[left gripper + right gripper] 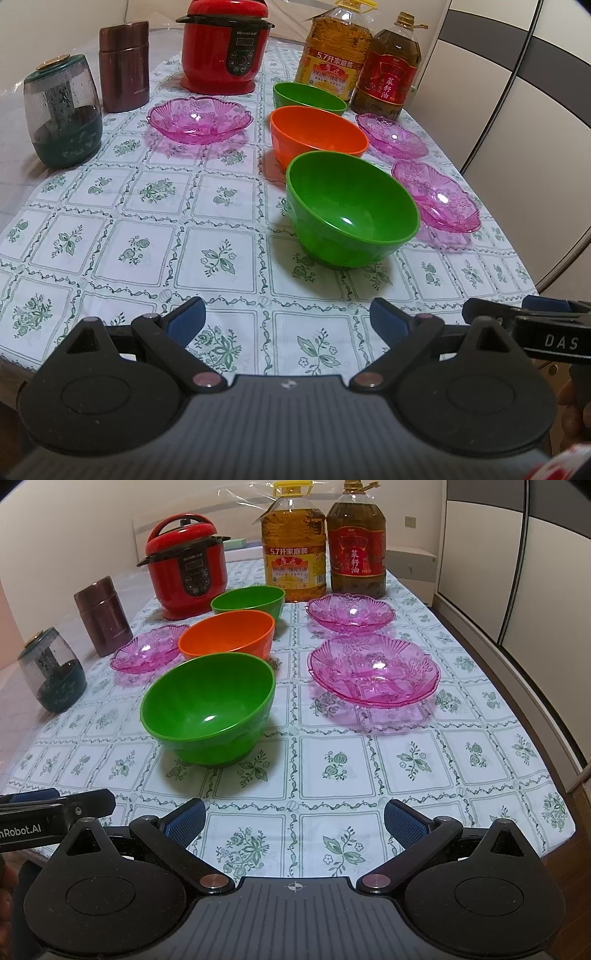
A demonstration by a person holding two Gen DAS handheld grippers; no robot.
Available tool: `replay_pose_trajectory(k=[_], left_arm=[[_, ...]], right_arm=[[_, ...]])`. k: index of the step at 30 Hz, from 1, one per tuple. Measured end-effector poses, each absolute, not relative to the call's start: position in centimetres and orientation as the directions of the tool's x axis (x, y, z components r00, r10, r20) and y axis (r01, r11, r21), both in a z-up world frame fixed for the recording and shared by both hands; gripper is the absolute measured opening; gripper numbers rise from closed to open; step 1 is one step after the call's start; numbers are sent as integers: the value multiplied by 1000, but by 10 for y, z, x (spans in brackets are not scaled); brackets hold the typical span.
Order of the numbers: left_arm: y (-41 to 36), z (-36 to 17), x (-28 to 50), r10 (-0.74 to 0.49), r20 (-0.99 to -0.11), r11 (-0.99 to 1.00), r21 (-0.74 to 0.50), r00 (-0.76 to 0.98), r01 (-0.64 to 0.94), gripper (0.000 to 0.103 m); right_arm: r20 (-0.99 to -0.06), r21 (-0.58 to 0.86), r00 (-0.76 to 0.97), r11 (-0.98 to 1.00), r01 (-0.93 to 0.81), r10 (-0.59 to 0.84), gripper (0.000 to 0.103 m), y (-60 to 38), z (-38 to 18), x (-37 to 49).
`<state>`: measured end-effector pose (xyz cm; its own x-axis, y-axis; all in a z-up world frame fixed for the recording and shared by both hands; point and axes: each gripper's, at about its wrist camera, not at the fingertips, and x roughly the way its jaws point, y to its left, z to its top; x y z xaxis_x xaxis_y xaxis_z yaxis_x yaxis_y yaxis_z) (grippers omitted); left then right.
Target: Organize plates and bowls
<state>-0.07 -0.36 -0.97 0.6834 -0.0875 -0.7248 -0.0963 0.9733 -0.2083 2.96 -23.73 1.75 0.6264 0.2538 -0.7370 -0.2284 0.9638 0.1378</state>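
Observation:
Three bowls stand in a row on the tablecloth: a near green bowl (351, 210) (210, 709), an orange bowl (317, 134) (229, 635) and a far green bowl (308, 98) (249, 600). Three pink glass plates lie around them: one to the left (199, 118) (147, 648), two to the right, near (436, 197) (373, 670) and far (391, 134) (349, 611). My left gripper (286, 319) is open and empty over the near table edge. My right gripper (295, 819) is open and empty, to the right of the left one.
A red cooker (227, 46) (186, 566), two large oil bottles (336, 51) (356, 539), a brown canister (123, 66) (103, 614) and a dark glass jar (62, 112) (51, 670) stand along the far and left sides. The table's right edge (554, 775) drops off near a cabinet.

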Motion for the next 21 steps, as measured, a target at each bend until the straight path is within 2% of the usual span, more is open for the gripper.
replay_pose_trajectory(k=[10, 21], left_arm=[[18, 1, 5, -96, -703, 956, -261, 705, -131, 95], [79, 21, 35, -5, -657, 931, -278, 754, -236, 95]], right_arm=[[-687, 185, 666, 956, -227, 291, 102, -240, 28, 32], [-626, 227, 678, 922, -315, 385, 102, -210, 56, 70]])
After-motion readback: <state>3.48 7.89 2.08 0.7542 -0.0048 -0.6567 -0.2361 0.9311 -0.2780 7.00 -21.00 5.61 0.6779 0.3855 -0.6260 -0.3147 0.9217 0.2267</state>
